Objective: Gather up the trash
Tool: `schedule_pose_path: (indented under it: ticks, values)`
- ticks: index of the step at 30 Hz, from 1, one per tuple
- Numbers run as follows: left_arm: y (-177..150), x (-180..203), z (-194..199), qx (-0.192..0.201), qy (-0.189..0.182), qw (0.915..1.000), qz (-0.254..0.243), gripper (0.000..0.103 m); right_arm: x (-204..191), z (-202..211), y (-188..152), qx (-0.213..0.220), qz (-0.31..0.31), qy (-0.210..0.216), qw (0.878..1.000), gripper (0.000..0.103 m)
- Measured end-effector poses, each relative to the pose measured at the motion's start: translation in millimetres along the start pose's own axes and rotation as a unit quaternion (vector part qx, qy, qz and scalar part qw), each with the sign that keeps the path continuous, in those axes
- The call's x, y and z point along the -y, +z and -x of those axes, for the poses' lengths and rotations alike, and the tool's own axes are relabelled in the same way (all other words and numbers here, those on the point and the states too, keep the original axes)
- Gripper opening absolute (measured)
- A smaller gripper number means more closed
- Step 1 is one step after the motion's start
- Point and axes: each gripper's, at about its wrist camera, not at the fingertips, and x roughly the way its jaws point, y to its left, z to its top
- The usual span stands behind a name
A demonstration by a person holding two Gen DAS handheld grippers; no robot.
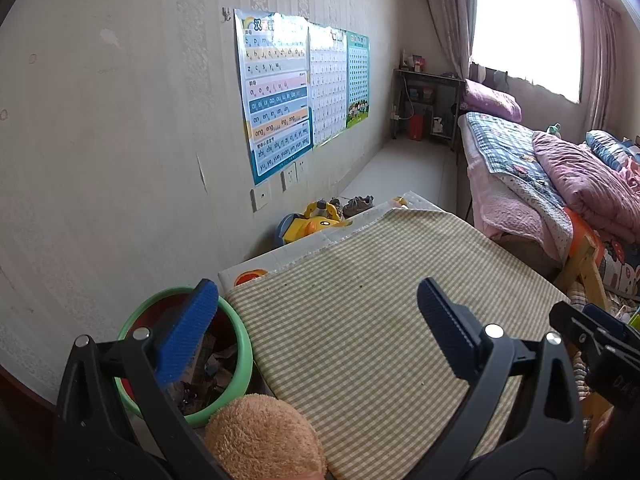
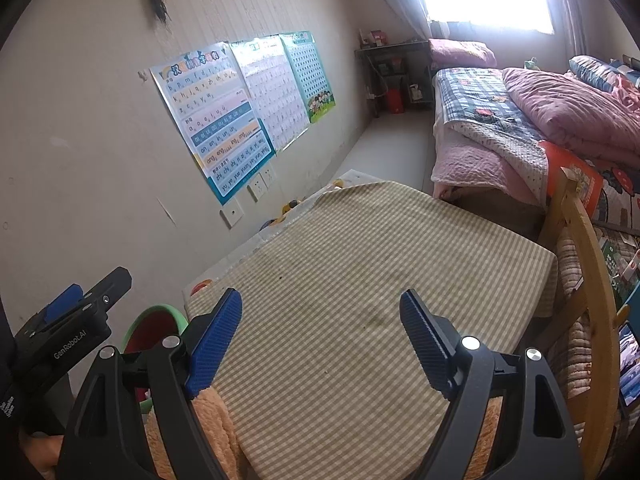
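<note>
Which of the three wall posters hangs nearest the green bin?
The big pinyin poster, with rows of letters on coloured bands. It is nearest the green bin; the pale grid poster and teal number chart hang further toward the window.

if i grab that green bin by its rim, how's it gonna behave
The green bin looks like thin plastic, so its rim may flex under a pinch. It holds only loose scraps of paper, so it is probably light. Lifted by one side it would likely tilt and could spill. It stands close beside the checked cloth, which might snag it.
</note>
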Motion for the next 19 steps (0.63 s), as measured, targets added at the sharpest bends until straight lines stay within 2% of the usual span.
schedule_pose_path:
  ticks: [8, 13, 19]
  values:
    - [-2.5, 2.2, -4.0, -0.005, -0.006, 1.0000, -0.005, 0.098, 2.9, -6.1, -1.8, -0.008, -0.006, -0.002, 1.000, 0.078]
    - [-1.6, 8.7, -3.8, 0.004, 0.010, 0.9998, -0.019, 0.098, 9.7, -13.5, -5.0, -0.016, -0.011, -0.008, 1.000, 0.078]
    - [-1.9, 7.4, -11.3, -0.004, 0.021, 0.9996, -0.017, 0.098, 43.4, -36.2, -9.4, -0.037, -0.033, -0.048, 0.998, 0.080]
